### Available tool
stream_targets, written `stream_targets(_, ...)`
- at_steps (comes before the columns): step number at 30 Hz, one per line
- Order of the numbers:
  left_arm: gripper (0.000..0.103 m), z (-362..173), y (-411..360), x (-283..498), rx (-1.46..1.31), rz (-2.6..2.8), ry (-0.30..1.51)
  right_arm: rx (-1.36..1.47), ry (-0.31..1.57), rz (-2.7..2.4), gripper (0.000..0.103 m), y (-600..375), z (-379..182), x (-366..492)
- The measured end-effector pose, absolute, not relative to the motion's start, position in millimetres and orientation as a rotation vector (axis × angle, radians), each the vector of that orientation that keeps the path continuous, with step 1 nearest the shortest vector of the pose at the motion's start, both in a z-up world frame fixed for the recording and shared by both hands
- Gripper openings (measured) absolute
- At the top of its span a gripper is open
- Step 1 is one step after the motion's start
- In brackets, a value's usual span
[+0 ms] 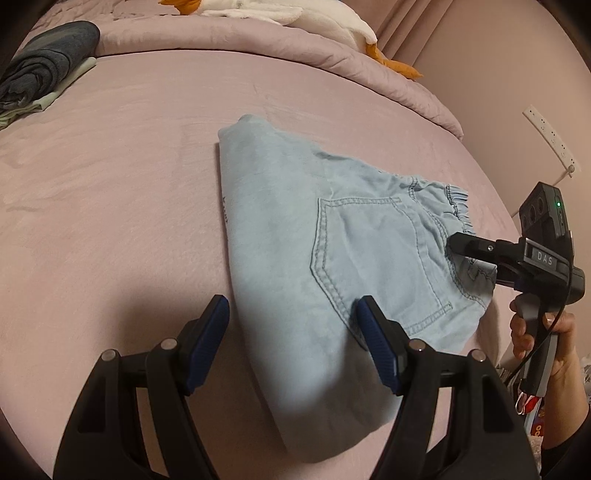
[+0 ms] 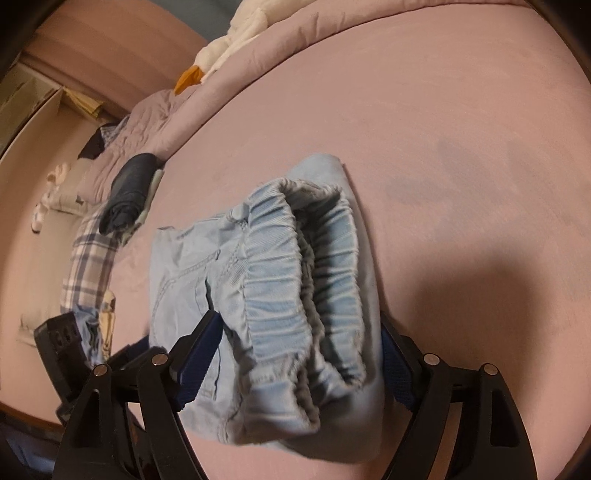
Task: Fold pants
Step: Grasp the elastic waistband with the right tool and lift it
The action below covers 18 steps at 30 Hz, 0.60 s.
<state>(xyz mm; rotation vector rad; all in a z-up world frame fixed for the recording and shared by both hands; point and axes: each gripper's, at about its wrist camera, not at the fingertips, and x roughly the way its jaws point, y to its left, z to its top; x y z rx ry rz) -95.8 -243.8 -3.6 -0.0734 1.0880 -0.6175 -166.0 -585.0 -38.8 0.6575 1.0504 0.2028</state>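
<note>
Light blue denim pants (image 1: 325,258) lie folded on the pink bed (image 1: 129,166), back pocket up and elastic waistband toward the right. My left gripper (image 1: 293,332) is open, its fingers straddling the near folded edge of the pants just above the cloth. My right gripper (image 1: 452,245) shows at the right edge of the left wrist view, at the waistband. In the right wrist view the right gripper (image 2: 299,339) is open with its fingers on either side of the bunched waistband (image 2: 295,280), which fills the gap between them.
A folded dark garment (image 1: 48,74) on a pale green one lies at the bed's far left. A rolled pink duvet (image 1: 258,40) and a white and orange plush toy (image 1: 332,22) lie along the back. A wall (image 1: 498,92) with a power strip (image 1: 550,140) stands on the right.
</note>
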Motion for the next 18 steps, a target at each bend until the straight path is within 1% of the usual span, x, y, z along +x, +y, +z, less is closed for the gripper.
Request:
stream_targets(9,0.072,-5,-254,-91,-0.055,-0.635,1.088,0.615,1.034,0.227,0.083,-582,-40,-153)
stream_targets(18,0.074,-8,-277,-88,0.006,-0.659,1.08,0.49,1.038,0.238,0.083,-566,-37,-135)
